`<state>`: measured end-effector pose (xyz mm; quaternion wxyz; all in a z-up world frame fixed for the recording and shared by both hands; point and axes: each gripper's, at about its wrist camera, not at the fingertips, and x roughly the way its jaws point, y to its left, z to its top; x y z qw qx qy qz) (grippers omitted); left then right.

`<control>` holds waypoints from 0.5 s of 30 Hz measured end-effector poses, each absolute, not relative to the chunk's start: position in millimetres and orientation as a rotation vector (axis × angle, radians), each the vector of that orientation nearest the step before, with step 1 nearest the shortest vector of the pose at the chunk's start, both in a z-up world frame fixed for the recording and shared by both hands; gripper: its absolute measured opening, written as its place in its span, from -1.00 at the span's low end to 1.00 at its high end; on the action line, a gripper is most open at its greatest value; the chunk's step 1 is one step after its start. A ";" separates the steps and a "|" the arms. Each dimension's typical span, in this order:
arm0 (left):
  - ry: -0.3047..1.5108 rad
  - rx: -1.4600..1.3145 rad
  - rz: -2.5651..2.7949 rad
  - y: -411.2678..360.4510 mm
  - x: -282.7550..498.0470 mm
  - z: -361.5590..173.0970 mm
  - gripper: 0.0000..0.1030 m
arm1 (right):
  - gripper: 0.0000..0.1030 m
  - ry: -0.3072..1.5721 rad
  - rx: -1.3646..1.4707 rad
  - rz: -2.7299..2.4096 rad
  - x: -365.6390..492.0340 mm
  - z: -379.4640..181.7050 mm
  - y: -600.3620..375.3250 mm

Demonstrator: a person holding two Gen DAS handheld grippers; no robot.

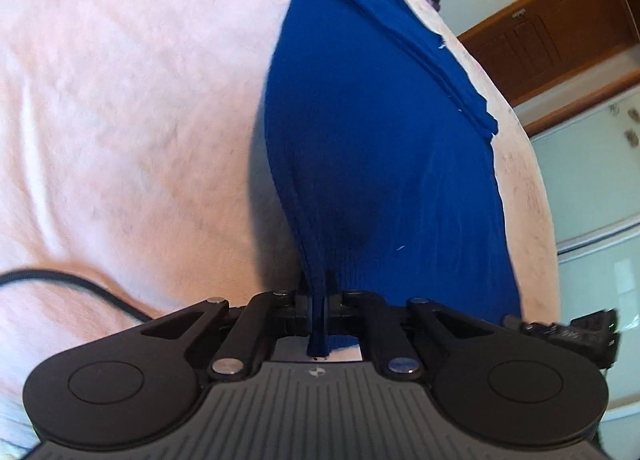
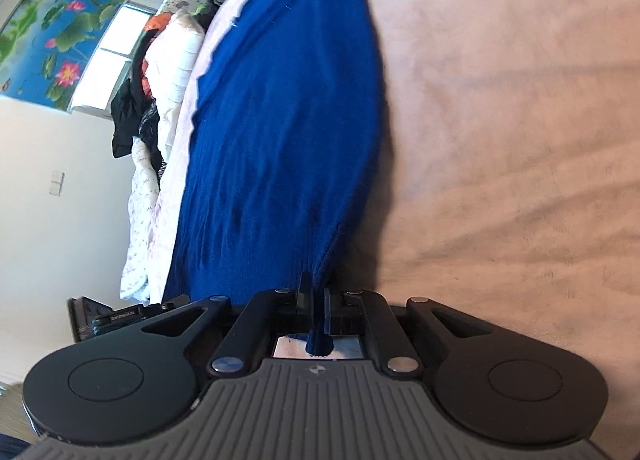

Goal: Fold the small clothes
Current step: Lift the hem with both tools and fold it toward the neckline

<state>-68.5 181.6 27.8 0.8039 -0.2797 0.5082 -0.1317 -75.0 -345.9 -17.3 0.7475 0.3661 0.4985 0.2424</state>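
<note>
A royal-blue knit garment (image 1: 380, 148) is stretched out over a pink fleece blanket (image 1: 120, 120). My left gripper (image 1: 318, 300) is shut on a pinched edge of the garment, and the cloth runs away from the jaws toward the far end. In the right wrist view the same blue garment (image 2: 288, 120) stretches away from my right gripper (image 2: 318, 300), which is shut on another bunched edge of it. The near part of the cloth is lifted off the blanket (image 2: 500, 120). The other gripper shows at the frame edge in each view.
A black cable (image 1: 72, 280) lies on the blanket at the left. A wooden cabinet (image 1: 560, 28) and pale doors stand beyond the bed. In the right wrist view a pile of clothes and bedding (image 2: 160, 72) lies by the window, with a lotus poster (image 2: 52, 28) beside it.
</note>
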 end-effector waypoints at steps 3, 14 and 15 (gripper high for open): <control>1.081 -0.539 -0.291 184.5 -71.5 34.0 -0.92 | -0.86 1.080 0.754 0.503 -81.1 -8.4 -355.4; 1.104 -0.575 -0.304 185.6 -66.9 28.4 -0.92 | -0.85 1.081 0.784 0.559 -76.3 -1.3 -358.4; 1.093 -0.575 -0.306 186.4 -66.0 31.7 -0.92 | -0.85 1.074 0.782 0.567 -76.2 2.9 -358.9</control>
